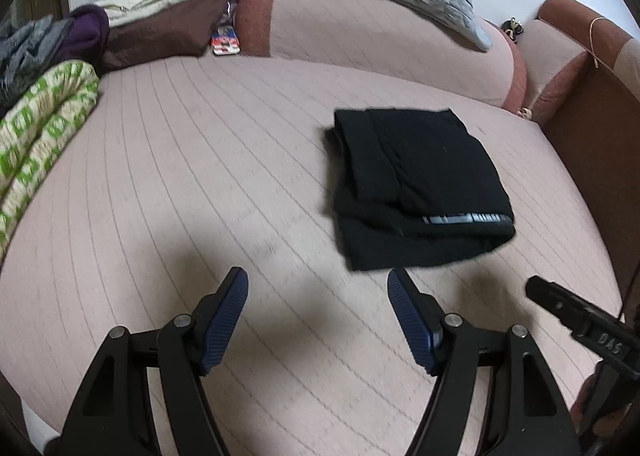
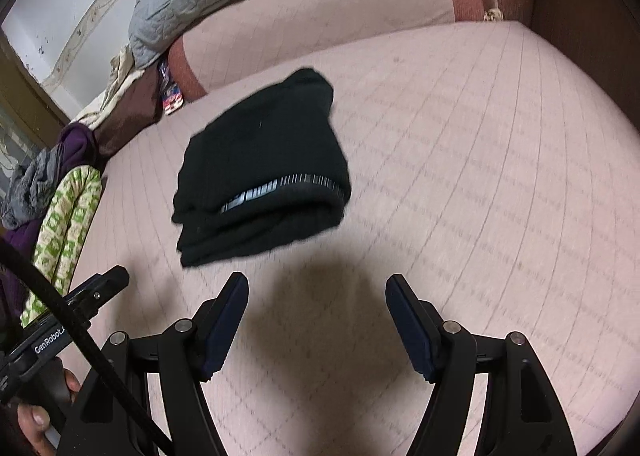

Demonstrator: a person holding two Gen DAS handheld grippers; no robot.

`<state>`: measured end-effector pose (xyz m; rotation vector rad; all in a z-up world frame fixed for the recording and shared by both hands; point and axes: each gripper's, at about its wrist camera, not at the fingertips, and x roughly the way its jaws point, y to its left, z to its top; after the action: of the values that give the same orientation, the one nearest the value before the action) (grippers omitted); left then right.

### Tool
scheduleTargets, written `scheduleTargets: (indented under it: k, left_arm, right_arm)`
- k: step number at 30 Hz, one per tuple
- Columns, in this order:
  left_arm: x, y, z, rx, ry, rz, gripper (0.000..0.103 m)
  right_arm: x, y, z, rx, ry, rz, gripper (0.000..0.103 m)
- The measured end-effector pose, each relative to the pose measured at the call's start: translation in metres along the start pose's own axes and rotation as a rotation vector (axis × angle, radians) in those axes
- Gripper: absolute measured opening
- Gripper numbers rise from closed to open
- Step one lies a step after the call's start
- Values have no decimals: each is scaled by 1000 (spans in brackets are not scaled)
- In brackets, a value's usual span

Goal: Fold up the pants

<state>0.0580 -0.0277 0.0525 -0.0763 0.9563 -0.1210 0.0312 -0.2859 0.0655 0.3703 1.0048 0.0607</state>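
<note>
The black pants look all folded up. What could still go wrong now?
The folded black pants look loosely stacked, with uneven layers along the near edge, so a bump might undo them. Both claws, left claw and right claw, hang open and empty just short of that edge and could snag it. The green patterned blanket piled on the bed could get in the way.

My left tool (image 1: 318, 288) is black, with two long arms, round silver screws at the bends, and dark blue ribbed pads (image 1: 224, 326) on the insides of its fingers. My right tool (image 2: 316, 294) looks just the same, black with blue pads and shiny screws. From the right camera I see a thin black cable (image 2: 60, 296), white letters on the other tool's side, and a hand (image 2: 36, 416) around its handle.
</note>
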Motion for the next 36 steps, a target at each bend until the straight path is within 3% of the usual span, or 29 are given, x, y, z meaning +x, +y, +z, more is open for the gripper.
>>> scheduleTargets:
  k: [3, 10, 19, 24, 26, 27, 28, 30, 31, 34, 36]
  left_arm:
    - [7, 2, 13, -5, 9, -18, 74]
    - [50, 0, 42, -72, 115, -171, 77]
    - [119, -3, 58, -159, 215, -333, 77]
    - [129, -14, 62, -132, 185, -363, 95]
    - [130, -25, 62, -96, 184, -327, 97]
    - [129, -33, 62, -66, 190, -312, 96]
    - [128, -40, 62, -36, 196, -320, 91]
    - [122, -46, 61, -22, 196, -318, 60]
    - [118, -47, 61, -25, 194, -323, 57]
    - [100, -44, 61, -42, 147, -327, 51]
    - [89, -43, 60, -55, 134, -339, 51]
  right_arm:
    - [2, 0, 14, 3, -5, -1, 77]
    - [19, -4, 50, 31, -16, 13, 77]
    - [74, -22, 92, 141, 56, 103, 77]
    - [108, -25, 95, 185, 118, 170, 86]
    - [110, -22, 95, 188, 98, 175, 87]
    - [111, -18, 95, 172, 99, 176, 87]
    - [112, -13, 95, 157, 116, 195, 78]
    - [112, -3, 92, 143, 145, 221, 68]
    - [108, 4, 92, 117, 135, 214, 60]
    - [96, 12, 93, 96, 126, 225, 47]
    - [83, 16, 94, 93, 119, 257, 44]
